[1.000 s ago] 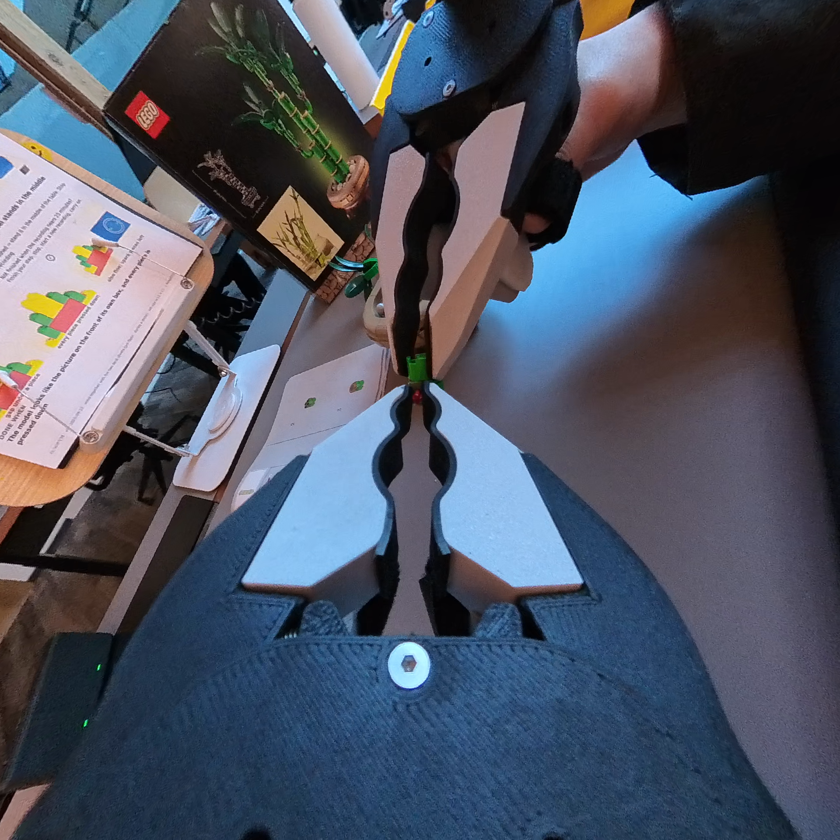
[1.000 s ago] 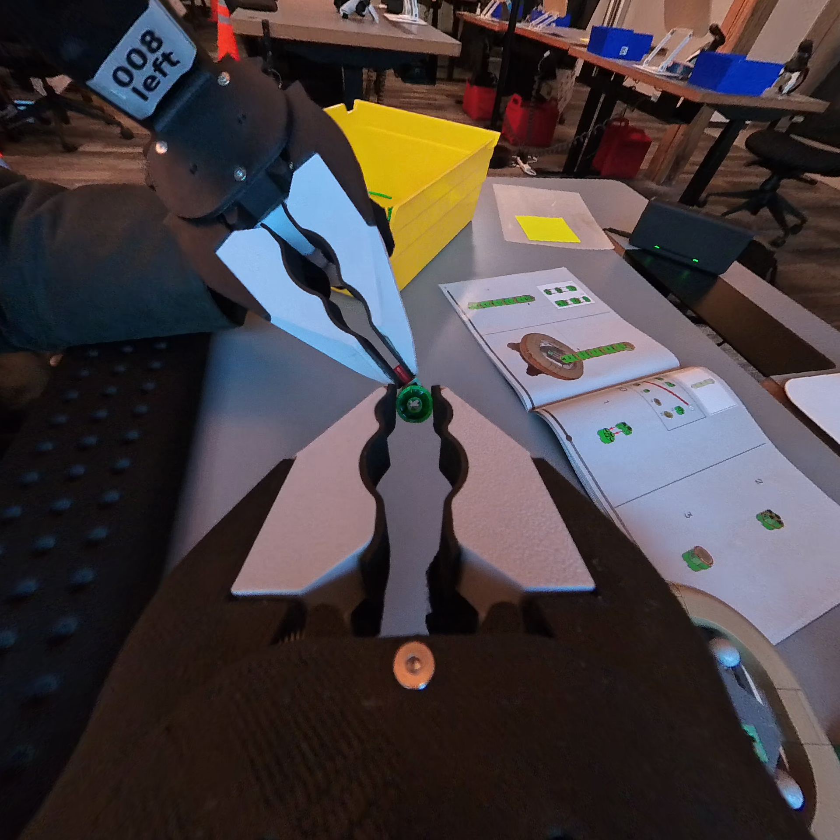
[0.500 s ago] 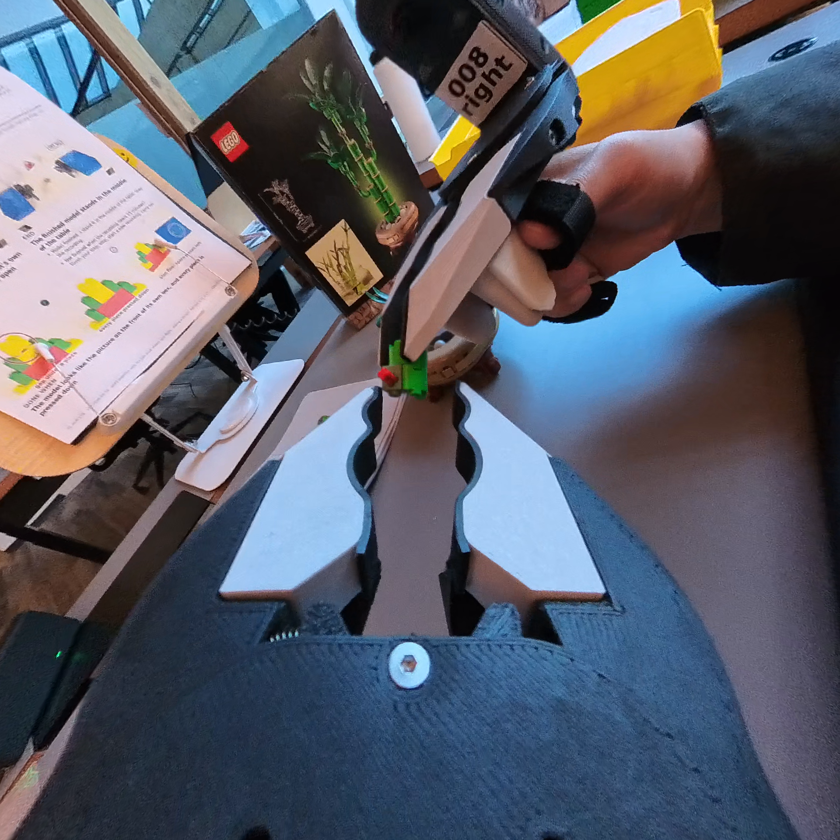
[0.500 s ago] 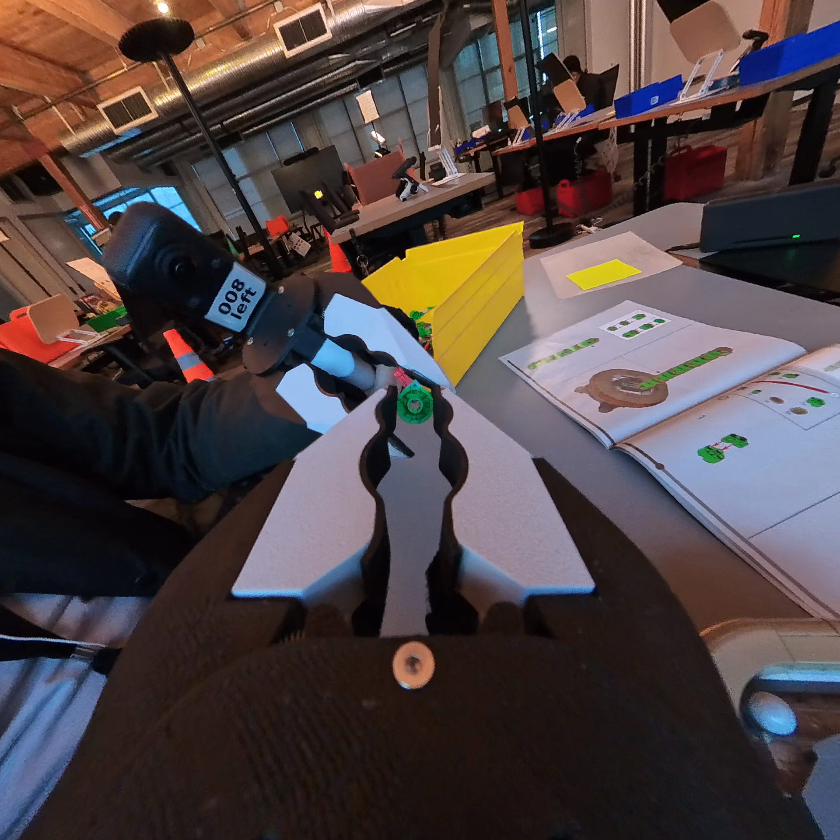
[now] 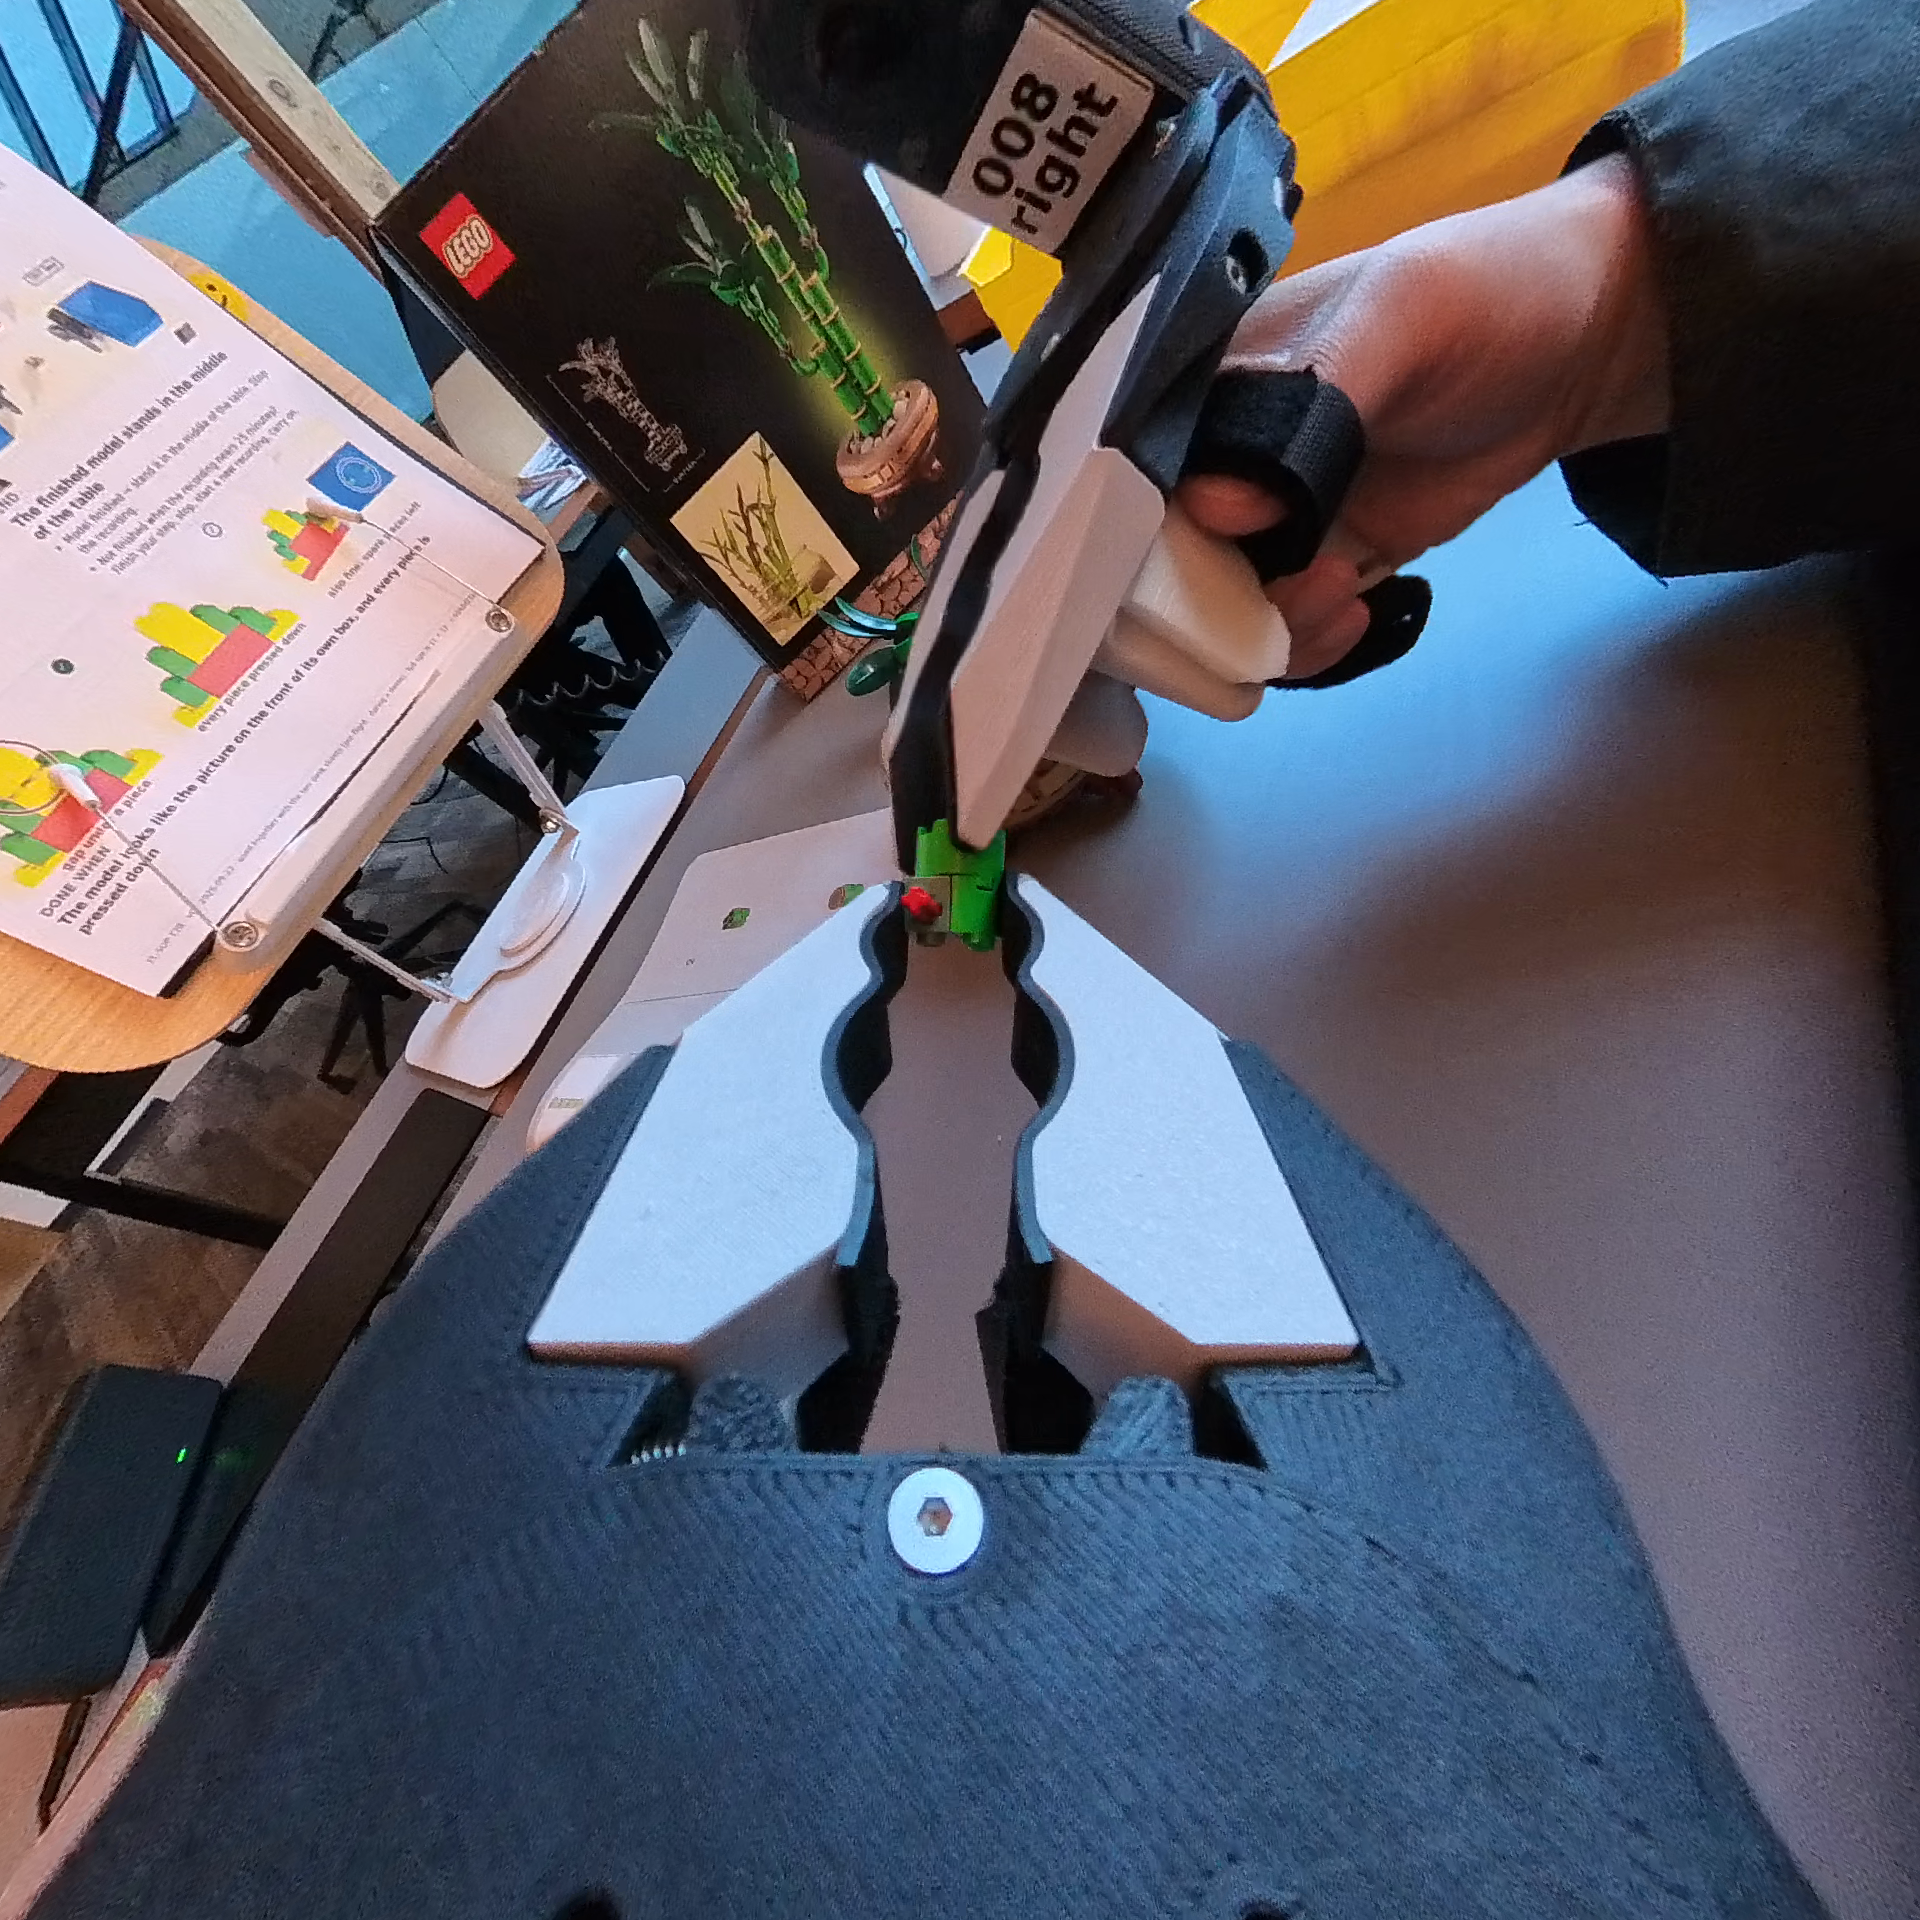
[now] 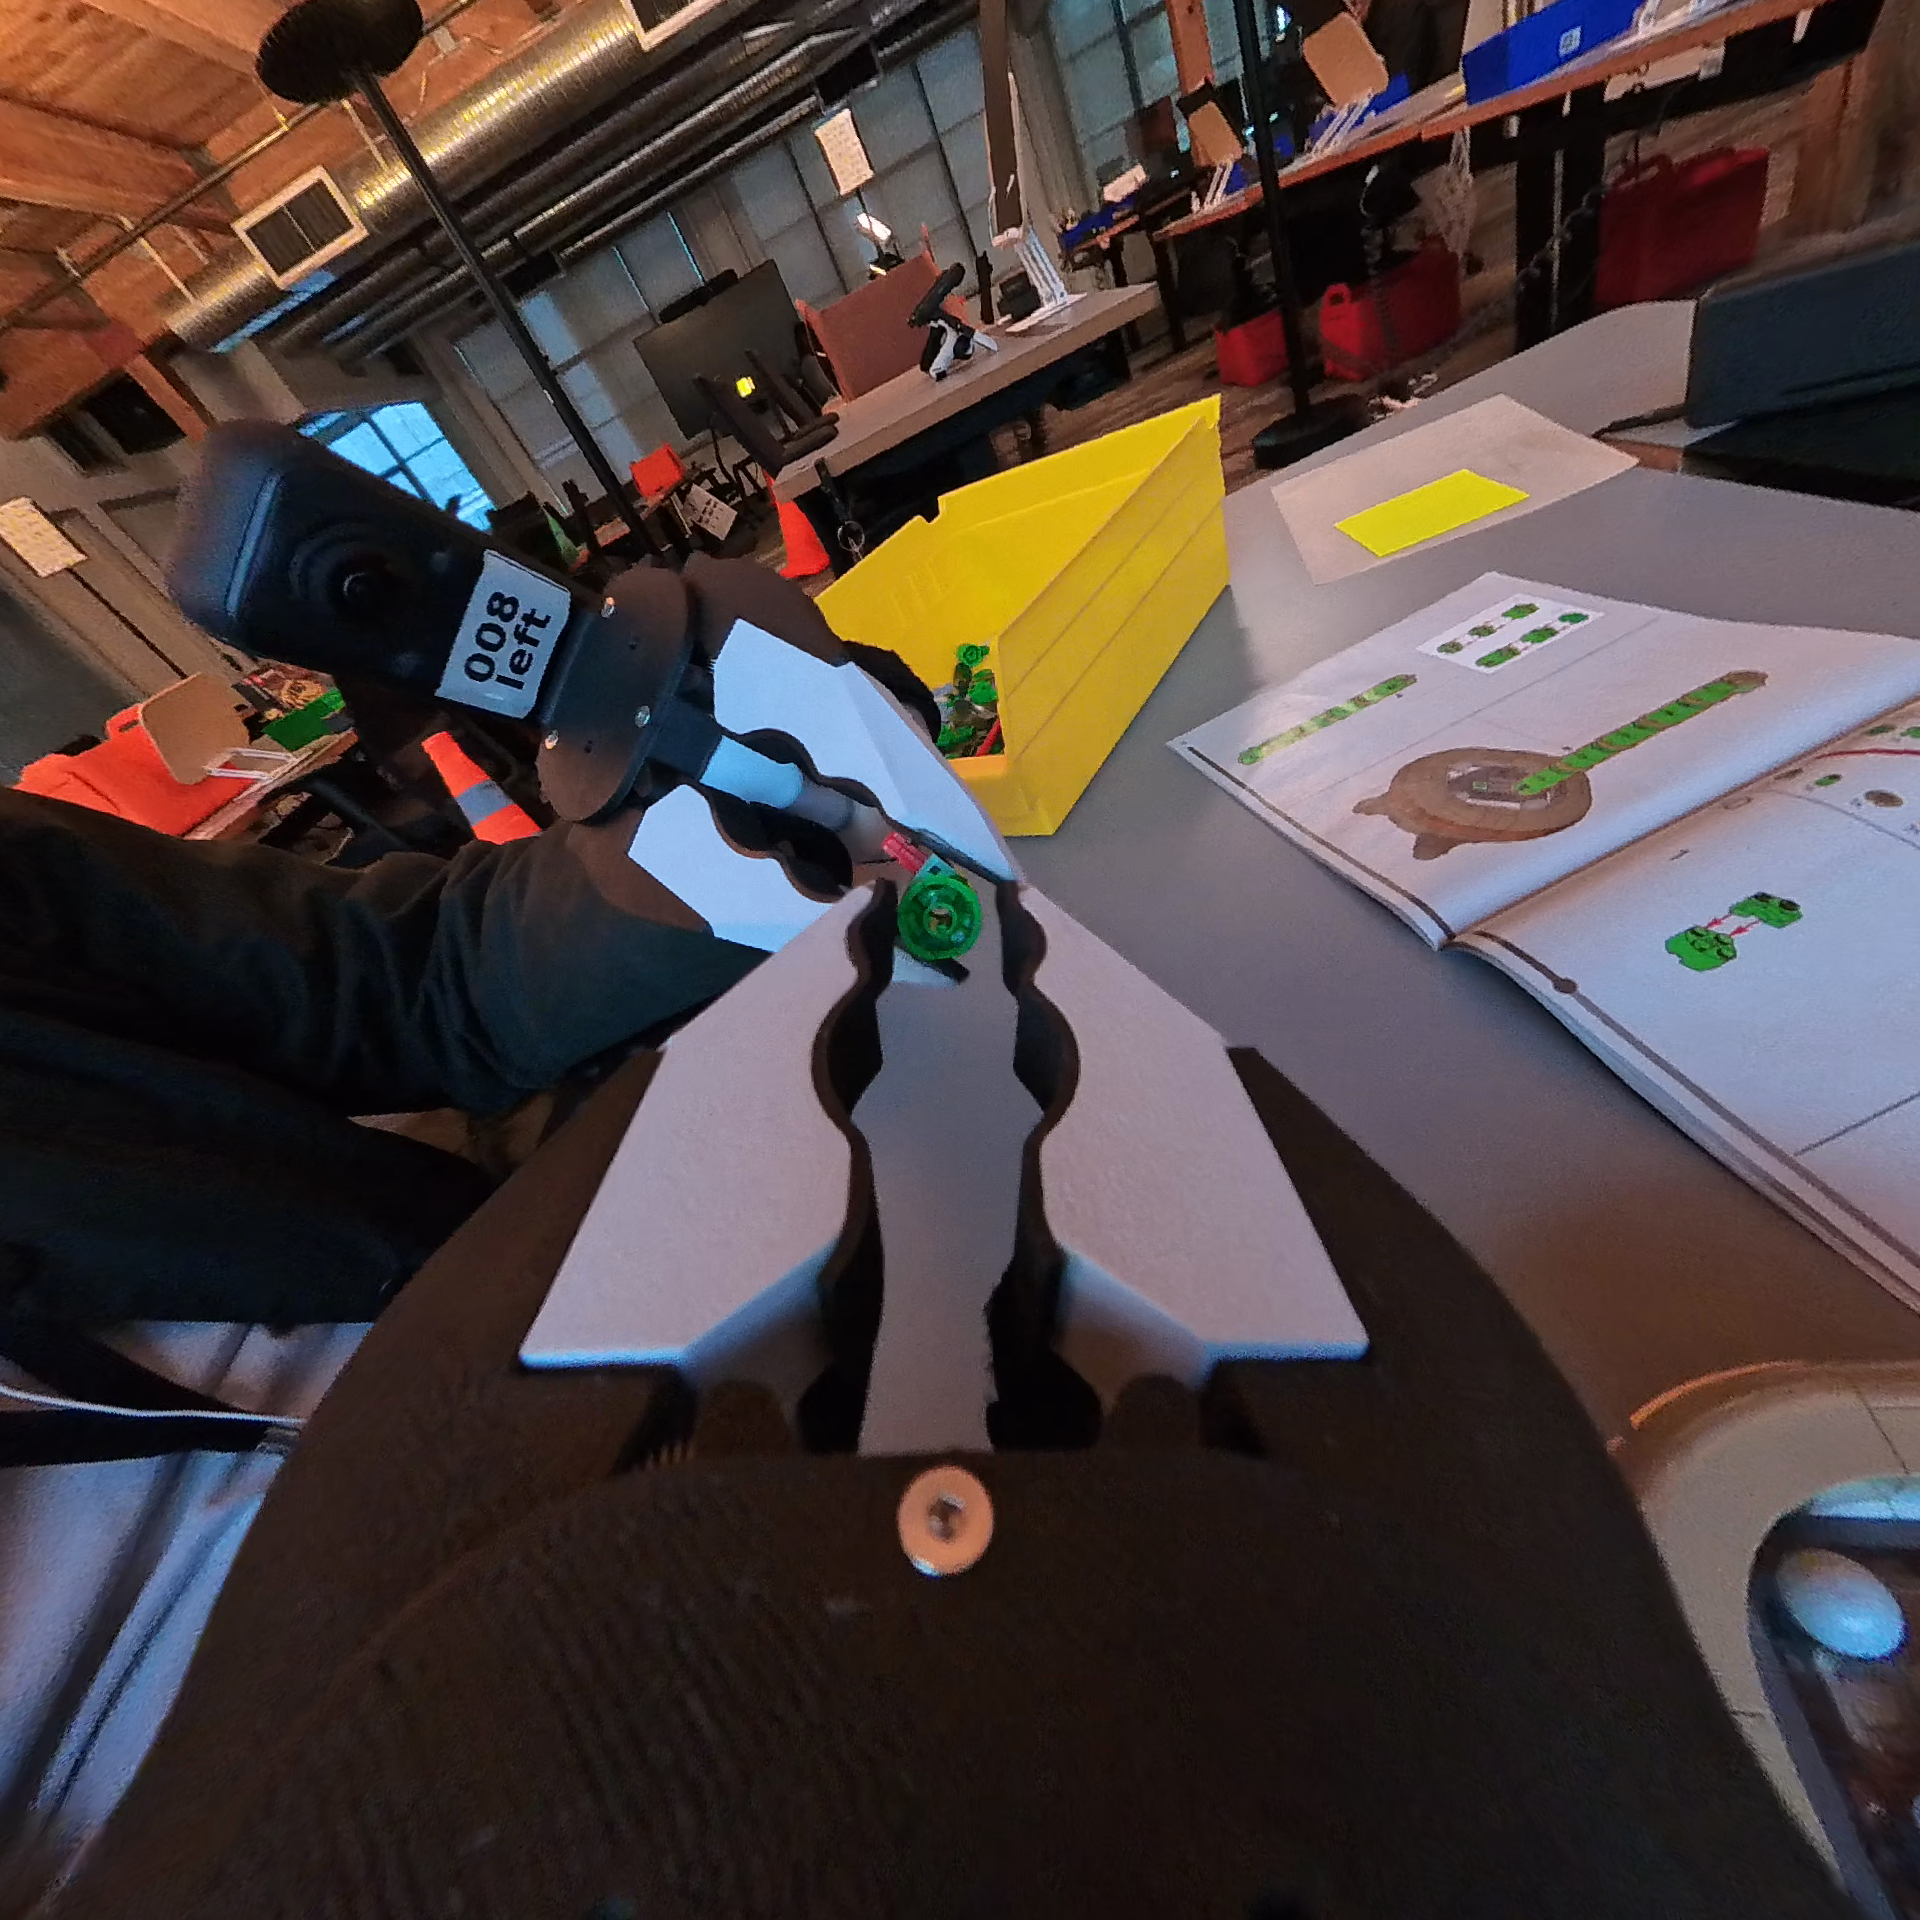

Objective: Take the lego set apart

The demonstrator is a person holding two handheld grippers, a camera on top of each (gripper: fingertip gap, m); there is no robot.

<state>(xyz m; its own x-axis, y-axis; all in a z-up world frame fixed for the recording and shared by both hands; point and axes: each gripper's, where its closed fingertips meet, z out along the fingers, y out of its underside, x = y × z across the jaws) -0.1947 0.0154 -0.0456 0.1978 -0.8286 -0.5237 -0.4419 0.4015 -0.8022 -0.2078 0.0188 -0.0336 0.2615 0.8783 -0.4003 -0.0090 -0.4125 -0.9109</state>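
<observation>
The right gripper [image 6: 940, 920] pinches a small green lego segment [image 6: 938, 916] at its fingertips, a red pin [image 5: 918, 902] jutting from it; the left gripper [image 5: 951, 920] stands spread just beside that piece, gripping nothing; separating this segment looks unfinished. Beyond, on the grey table [image 6: 1351, 1049], an open instruction booklet [image 6: 1621, 852] lies beside a yellow bin [image 6: 1091, 592] already holding loose green parts, so disassembly seems well underway; a workshop with desks stretches behind.

Right claw [image 6: 940, 920] pinching green lego piece [image 6: 938, 916], left claw [image 6: 883, 831] beside, yellow bin [image 6: 1081, 613] behind
</observation>
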